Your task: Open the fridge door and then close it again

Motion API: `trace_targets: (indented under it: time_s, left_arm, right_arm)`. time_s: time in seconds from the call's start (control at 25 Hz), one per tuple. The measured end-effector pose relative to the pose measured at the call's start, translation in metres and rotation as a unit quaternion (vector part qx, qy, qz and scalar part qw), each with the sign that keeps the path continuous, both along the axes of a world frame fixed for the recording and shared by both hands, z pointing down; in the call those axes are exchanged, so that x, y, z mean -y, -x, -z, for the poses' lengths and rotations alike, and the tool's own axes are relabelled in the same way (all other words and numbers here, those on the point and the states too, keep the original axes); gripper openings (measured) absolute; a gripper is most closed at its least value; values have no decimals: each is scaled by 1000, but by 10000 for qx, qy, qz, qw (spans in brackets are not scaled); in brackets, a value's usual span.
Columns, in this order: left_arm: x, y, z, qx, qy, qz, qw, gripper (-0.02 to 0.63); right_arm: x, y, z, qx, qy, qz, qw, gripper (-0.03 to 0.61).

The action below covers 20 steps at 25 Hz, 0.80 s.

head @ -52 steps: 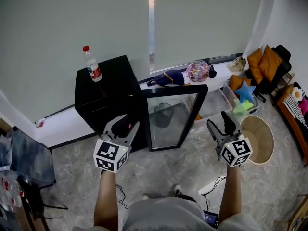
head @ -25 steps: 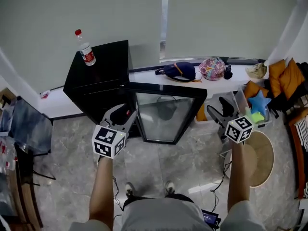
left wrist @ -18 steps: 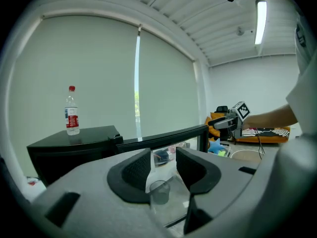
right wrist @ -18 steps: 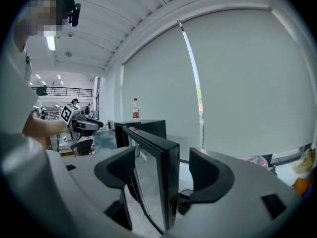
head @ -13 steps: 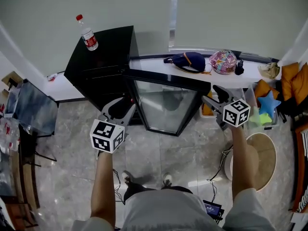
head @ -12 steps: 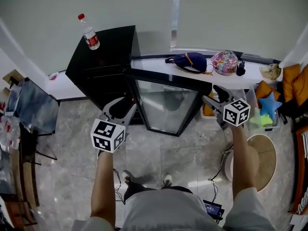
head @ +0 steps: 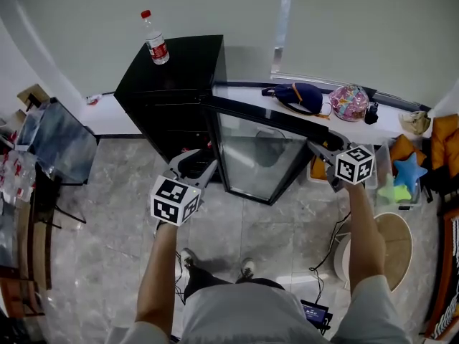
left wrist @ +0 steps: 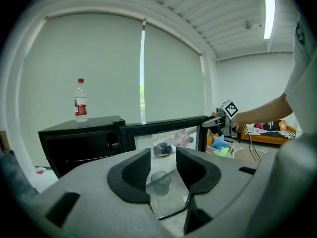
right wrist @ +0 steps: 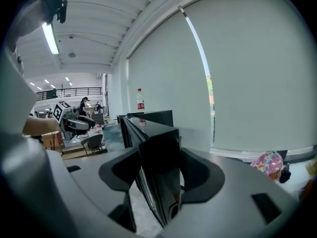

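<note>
Two jaws of the right gripper [head: 320,147] had just been closing and pinched the free edge of the open fridge door [head: 258,156], whose long top rail ran off to ten o'clock toward the fridge [head: 172,84] (left gripper [head: 195,165] spread, empty, well apart).

Soft, even daylight here, coming through the pale blinds [head: 143,13], with a hot white slit [head: 285,20] burning between them at top centre of the head view. No hard shadows anywhere on the grey floor [head: 107,192]. The glass of the fridge door [head: 262,153] throws back pale reflections. The head view is crisp, its edges bowing outward. Both gripper views are heavy fisheye, corners gone black and straight lines curved. A ceiling strip light [left wrist: 269,14] blows out at upper right of the left one. The near foreground at the bottom of each is soft, the background reasonably sharp.
</note>
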State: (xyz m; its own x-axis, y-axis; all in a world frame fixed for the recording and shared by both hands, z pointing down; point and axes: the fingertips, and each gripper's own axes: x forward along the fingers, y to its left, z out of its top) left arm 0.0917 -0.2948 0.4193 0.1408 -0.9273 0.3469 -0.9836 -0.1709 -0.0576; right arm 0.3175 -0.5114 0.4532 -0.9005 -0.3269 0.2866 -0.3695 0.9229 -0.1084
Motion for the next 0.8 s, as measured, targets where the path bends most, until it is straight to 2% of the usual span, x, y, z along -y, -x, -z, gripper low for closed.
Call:
trace_targets:
  time_s: [0.52, 0.8]
  left_arm:
    - [-35, 7, -10, -124, 20, 91, 9999, 161]
    - [-57, 2, -10, -184, -11, 117, 9998, 161]
  right_arm:
    - [-45, -8, -1, -127, -47, -90, 9999, 219]
    - [-74, -9, 0, -195, -96, 120, 9997, 222]
